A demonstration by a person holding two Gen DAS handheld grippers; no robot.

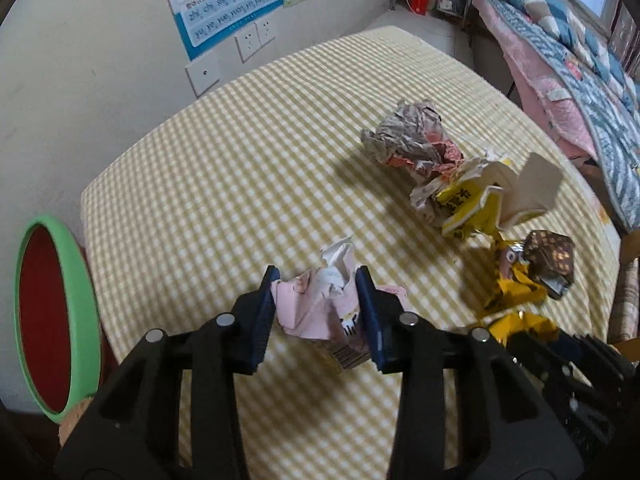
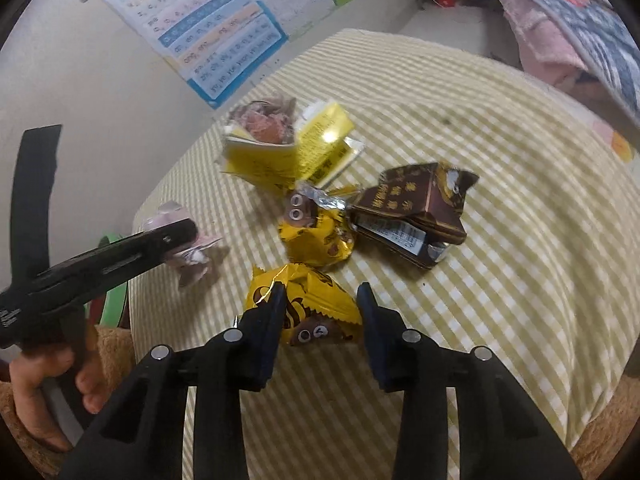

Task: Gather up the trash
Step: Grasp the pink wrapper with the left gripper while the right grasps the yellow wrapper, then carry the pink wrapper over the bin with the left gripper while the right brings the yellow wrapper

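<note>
While the left hand-held gripper [image 1: 318,300] pinches a pink wad [image 1: 320,308] on the near bench [image 1: 200,180], a bin [image 1: 56,344] waits at left. From the right view, the right hand-held gripper [image 2: 320,316] straddles a yellow wrapper [image 2: 308,304], one pad touching, not yet clamped. Four more scraps lie beyond; collecting has barely begun.
</note>
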